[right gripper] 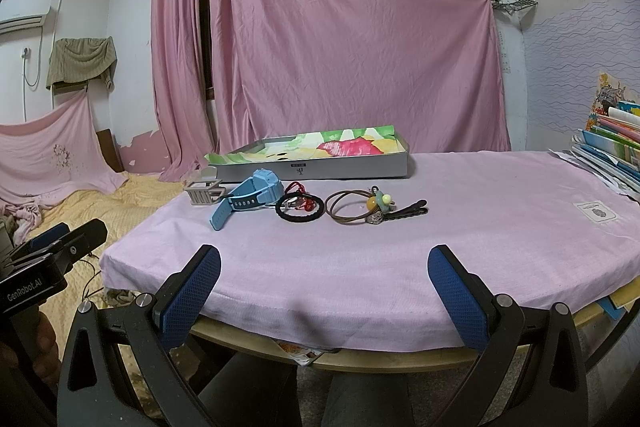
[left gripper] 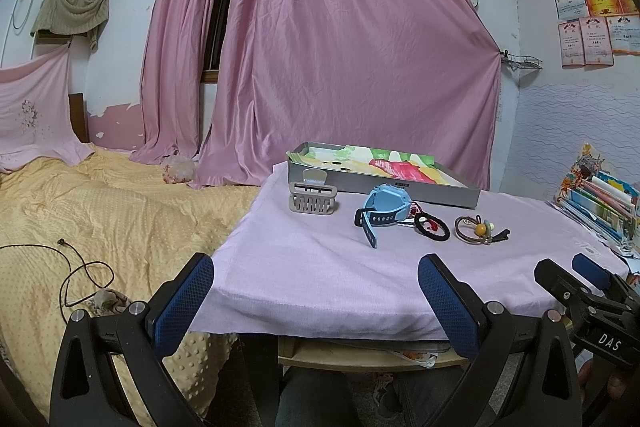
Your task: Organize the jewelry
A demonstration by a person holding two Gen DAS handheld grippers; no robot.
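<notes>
Both tongs, left gripper (left gripper: 316, 301) & right gripper (right gripper: 324, 291), hang open at bottom of frame, empty, facing watch (right gripper: 248, 201), clip (left gripper: 311, 199) & hair ties (right gripper: 348, 207) lined up mid-frame before tray (right gripper: 320, 169), prob. awaiting sorting.

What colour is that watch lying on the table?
Light blue, with a darker blue strap section; the watch shows best in the right wrist view.

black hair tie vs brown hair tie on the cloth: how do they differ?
Colour: the black hair tie is a thick black loop; the brown hair tie is thinner and brown.
Trim: the black hair tie has red cord lying at it; the brown hair tie carries an orange bead and a pale green one.
Position: the black hair tie lies beside the blue watch; the brown hair tie lies further right, next to dark hair clips.
Both lie flat on the pink cloth, outside the tray.
</notes>
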